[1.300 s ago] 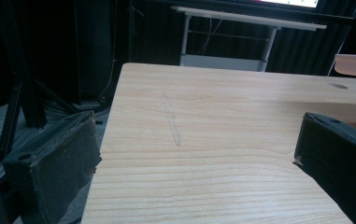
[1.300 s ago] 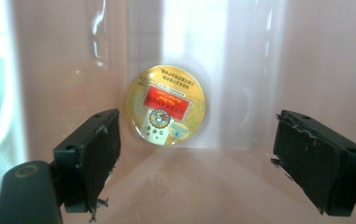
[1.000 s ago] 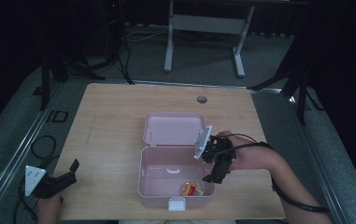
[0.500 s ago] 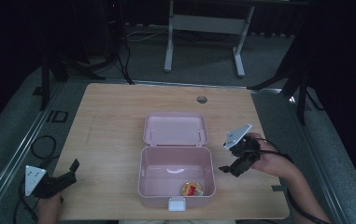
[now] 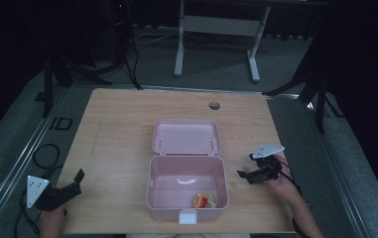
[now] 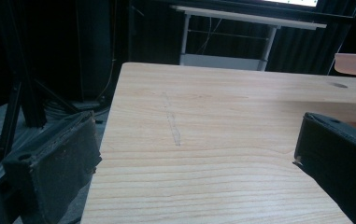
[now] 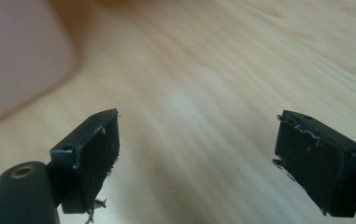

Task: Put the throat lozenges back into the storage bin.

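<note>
A pink box (image 5: 186, 171) stands open in the middle of the wooden table (image 5: 122, 124), its lid (image 5: 186, 137) folded back flat. A small round yellow-and-red item (image 5: 204, 201) lies in the box's front right corner. My right gripper (image 5: 246, 167) is open over the table just right of the box, with nothing between its fingers (image 7: 91, 154); a blurred pink corner of the box (image 7: 17, 65) lies at its upper left. My left gripper (image 5: 77, 181) is open at the table's front left edge, empty, its fingers (image 6: 59, 158) wide apart over bare wood.
A round cable hole (image 5: 214, 105) sits near the table's far edge. A white latch (image 5: 187, 216) hangs on the box's front wall. Cables (image 5: 42, 153) lie on the grey floor at the left. A white desk frame (image 5: 216, 29) stands beyond the table.
My right gripper has drawn back out of the box to the right and lowered toward the table beside it. The left gripper has stayed put.
</note>
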Motion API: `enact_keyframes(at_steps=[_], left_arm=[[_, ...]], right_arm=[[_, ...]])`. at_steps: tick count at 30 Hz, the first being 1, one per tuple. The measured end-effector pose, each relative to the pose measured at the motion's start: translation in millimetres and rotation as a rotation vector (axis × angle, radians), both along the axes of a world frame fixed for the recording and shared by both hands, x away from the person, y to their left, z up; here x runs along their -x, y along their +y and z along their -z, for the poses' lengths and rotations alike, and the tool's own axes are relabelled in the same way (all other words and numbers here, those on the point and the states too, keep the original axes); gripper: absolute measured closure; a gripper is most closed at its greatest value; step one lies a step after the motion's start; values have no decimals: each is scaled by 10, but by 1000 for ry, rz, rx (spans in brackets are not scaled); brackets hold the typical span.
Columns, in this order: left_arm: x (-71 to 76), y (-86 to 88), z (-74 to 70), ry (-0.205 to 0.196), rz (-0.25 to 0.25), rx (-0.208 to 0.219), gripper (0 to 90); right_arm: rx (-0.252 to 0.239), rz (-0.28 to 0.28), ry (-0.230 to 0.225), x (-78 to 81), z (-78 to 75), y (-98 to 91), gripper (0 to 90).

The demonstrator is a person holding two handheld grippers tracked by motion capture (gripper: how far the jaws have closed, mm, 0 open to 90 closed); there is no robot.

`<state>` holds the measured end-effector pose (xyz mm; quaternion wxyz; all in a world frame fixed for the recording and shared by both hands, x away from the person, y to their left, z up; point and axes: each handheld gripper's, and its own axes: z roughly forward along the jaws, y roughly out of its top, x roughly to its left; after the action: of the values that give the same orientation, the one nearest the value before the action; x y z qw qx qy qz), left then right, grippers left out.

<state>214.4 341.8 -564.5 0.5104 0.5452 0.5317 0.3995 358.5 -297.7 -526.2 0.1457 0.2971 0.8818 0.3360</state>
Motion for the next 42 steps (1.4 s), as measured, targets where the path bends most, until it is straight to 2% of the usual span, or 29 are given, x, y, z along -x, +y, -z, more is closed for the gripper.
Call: enact_keyframes(at_steps=[2,6,7,8,10,15,17,19,22,23,26,28,31,32,34,37,38,42], left_arm=[[0,1,0,0,1,1,3],[0,2,0,-1,0,2,3],[0,2,0,-1,0,2,4],[0,2,0,-1,0,2,3],[0,3,0,0,0,2,3],[1,2,0,-1,-1,2,3],[0,2,0,-1,-1,3,3],[0,1,0,0,-1,1,3],[0,1,0,0,0,1,3],[0,1,0,0,0,1,3],[2,1,1,-2,-1,2,3],[4,3,1,-3,-1,1,4],[2,2,1,-2,-1,3,3],[2,2,1,-2,-1,3,3],[1,1,0,-1,0,2,3],[3,5,1,-3,0,5,4],[4,7,1,-4,-1,5,3],[3,7,1,-3,1,6,3]], right_arm=[[-5,36,-47,-17,64,-53,126],[-28,119,-85,-52,162,-172,124],[-28,119,-85,-52,162,-172,124],[-46,152,-81,-64,202,-231,124],[-44,194,-92,-59,236,-274,123],[-59,268,-89,-53,293,-379,119],[-63,306,-104,-42,302,-423,119],[-92,339,-102,-38,299,-478,119],[-125,397,-124,-19,288,-550,119],[-131,417,-136,-11,290,-570,119],[-138,476,-133,-7,291,-619,119],[-126,523,-165,4,288,-639,119],[-154,565,-164,3,278,-686,119],[-154,565,-164,3,278,-686,119],[-159,607,-175,10,272,-718,119],[-156,619,-180,11,275,-726,119],[-129,653,-181,9,284,-739,119],[-134,725,-208,20,273,-779,115]])
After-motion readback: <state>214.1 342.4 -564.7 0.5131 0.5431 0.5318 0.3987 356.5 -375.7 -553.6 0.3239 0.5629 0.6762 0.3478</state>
